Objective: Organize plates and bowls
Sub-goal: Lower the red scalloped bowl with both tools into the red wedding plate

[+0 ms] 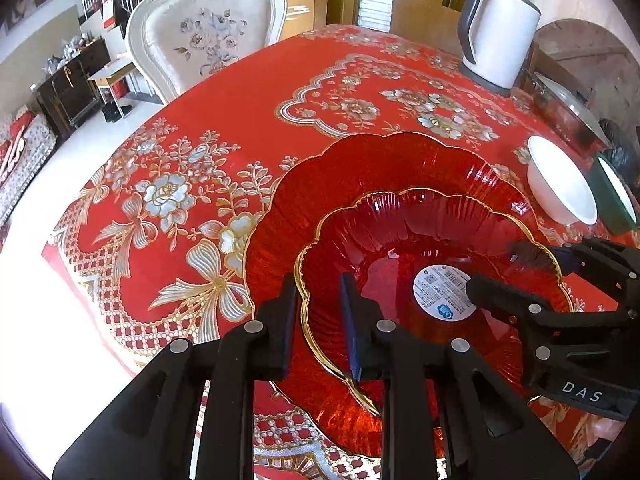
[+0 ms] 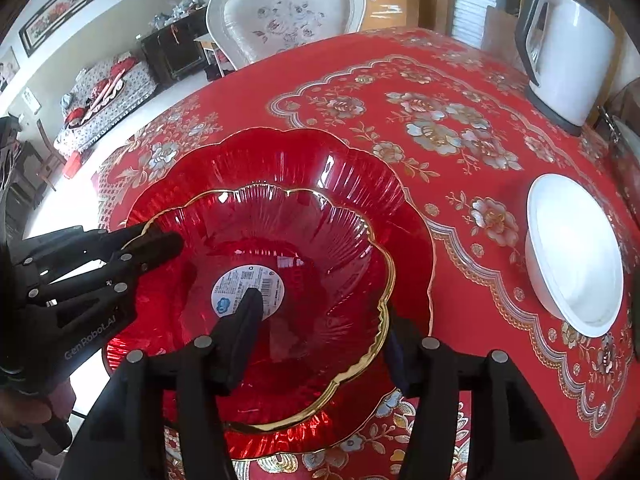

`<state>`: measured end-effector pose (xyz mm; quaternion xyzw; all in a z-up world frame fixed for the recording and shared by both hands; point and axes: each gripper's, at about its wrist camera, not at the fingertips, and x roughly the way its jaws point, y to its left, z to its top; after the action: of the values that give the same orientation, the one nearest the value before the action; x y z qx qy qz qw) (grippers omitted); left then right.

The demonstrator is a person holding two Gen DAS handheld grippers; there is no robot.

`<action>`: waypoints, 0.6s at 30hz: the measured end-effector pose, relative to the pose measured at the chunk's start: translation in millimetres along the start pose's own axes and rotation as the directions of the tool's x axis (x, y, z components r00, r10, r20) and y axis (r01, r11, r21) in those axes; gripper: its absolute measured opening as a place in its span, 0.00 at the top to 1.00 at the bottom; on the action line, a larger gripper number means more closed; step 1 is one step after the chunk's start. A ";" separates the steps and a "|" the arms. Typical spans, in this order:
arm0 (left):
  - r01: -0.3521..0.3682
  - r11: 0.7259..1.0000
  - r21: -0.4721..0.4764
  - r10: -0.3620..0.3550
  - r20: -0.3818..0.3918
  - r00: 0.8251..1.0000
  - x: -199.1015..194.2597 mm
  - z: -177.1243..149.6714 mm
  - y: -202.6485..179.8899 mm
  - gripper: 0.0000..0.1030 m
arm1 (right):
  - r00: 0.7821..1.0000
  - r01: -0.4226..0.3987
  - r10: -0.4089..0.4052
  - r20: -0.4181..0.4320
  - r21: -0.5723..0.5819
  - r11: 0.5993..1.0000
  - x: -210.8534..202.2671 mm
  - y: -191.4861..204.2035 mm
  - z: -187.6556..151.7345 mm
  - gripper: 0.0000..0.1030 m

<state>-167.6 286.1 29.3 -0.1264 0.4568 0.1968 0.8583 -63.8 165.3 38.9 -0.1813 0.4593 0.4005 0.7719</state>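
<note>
- Black fingers (image 1: 280,320) of the left gripper (image 1: 318,322) fill the near edge of its own view, and they straddle the gold rim of the red glass bowl (image 1: 400,232): one finger outside the wall, one inside.
- That left gripper sits nearly closed on the bowl's rim, at the side facing the white chair (image 1: 208,32); from the right wrist view its jaws pinch the rim (image 2: 154,240).
- Over on the opposite side, the right gripper (image 2: 320,336) straddles the rim too, with one finger (image 2: 244,332) down inside the bowl over the round white label (image 2: 248,288) and the other outside the wall.
- Its jaws stand apart with a clear gap around the rim, so the pads do not press on the glass.
- Where's the bowl? It is nested in the middle of the larger red glass plate (image 2: 280,152), which lies flat on the table (image 1: 240,92) with its red flowered cloth.
- A white bowl (image 2: 576,256) stands off to the right of the plate, apart from it and well clear of both grippers.
- Beside that, in the left wrist view, a green-sided bowl (image 1: 612,196) shows at the picture's edge.
- Farther back on the table stands a white kettle (image 1: 498,32).
</note>
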 end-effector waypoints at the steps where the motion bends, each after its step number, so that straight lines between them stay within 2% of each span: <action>1: 0.006 1.000 -0.002 -0.006 -0.003 1.000 0.1 0.4 0.6 0.80 | 1.000 -0.001 0.001 0.000 -0.001 1.000 0.2 -0.2 0.3 0.45; 4: 0.026 1.000 -0.017 -0.027 -0.011 1.000 -1.8 1.6 3.7 0.80 | 1.000 0.005 -0.005 0.002 -0.004 1.000 0.6 0.6 0.7 0.44; 9: -0.028 1.000 0.013 0.028 0.041 0.999 -10.3 1.1 0.2 0.80 | 0.998 0.065 -0.065 -0.005 -0.063 0.996 5.2 9.5 0.0 0.42; 13: -0.023 1.000 0.013 0.022 0.034 0.999 -8.5 1.8 2.7 0.80 | 0.994 0.105 -0.106 -0.003 -0.103 0.989 8.6 17.3 -0.7 0.37; 18: -0.029 1.000 0.005 0.028 0.068 0.997 -14.8 2.9 6.4 0.80 | 0.995 0.102 -0.104 -0.013 -0.105 0.989 8.3 15.4 -0.2 0.37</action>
<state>-175.8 289.6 43.0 -0.1105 0.4298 0.2117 0.8708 -73.8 178.3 33.1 -0.2485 0.4347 0.3820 0.7768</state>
